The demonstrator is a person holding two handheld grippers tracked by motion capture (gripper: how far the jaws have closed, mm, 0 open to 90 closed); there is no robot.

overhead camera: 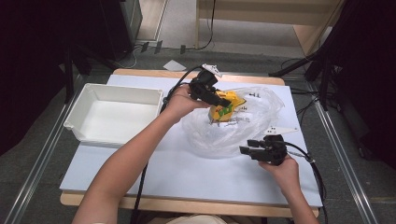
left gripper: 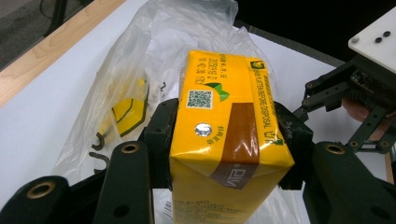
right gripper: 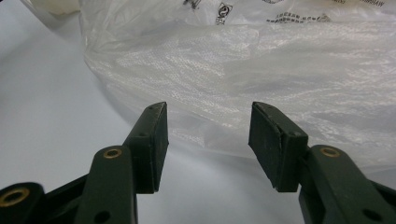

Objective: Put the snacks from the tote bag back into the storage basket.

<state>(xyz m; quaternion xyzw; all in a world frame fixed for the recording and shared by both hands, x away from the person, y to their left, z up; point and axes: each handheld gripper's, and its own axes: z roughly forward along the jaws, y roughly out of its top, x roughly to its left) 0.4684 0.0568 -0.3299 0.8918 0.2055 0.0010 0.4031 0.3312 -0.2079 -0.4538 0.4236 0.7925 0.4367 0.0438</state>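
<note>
Frame centre: yellow carton [left gripper: 224,126] clamped in left gripper [overhead camera: 223,100] for lifting from plastic bag [overhead camera: 243,126]; lower right, right gripper [overhead camera: 247,146] wide, empty, beside bag.

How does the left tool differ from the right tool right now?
The left tool is shut on a yellow drink carton above the clear plastic bag; the right tool is open with nothing between its jaws. The left is raised; the right sits low beside the bag. Both have black jaws.
</note>
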